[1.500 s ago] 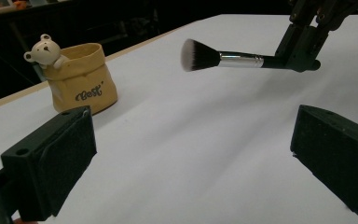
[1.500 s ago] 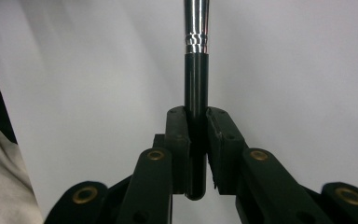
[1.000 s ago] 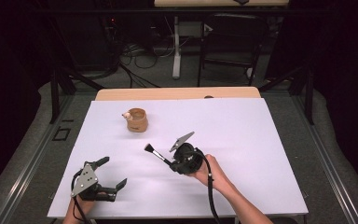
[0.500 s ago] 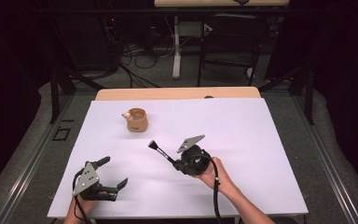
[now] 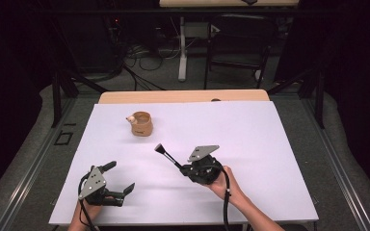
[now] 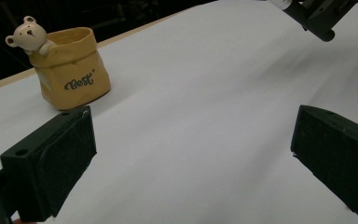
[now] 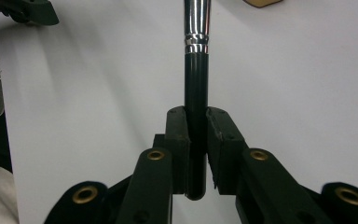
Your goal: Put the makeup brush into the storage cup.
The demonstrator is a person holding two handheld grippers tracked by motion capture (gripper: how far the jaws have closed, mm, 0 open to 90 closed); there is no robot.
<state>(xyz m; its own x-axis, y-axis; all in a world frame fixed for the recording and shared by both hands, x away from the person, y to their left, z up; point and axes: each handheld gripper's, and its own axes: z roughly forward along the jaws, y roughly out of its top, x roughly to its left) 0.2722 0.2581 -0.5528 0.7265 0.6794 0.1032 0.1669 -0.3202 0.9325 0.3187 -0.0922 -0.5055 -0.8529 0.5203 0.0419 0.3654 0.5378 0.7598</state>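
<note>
Brush (image 5: 165, 155) in right claw (image 5: 185, 168)

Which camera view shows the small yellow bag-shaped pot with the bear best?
The left gripper view: the small yellow bag-shaped pot is near, bear and lettering clear. High view shows it small; right gripper view, just an edge.
</note>
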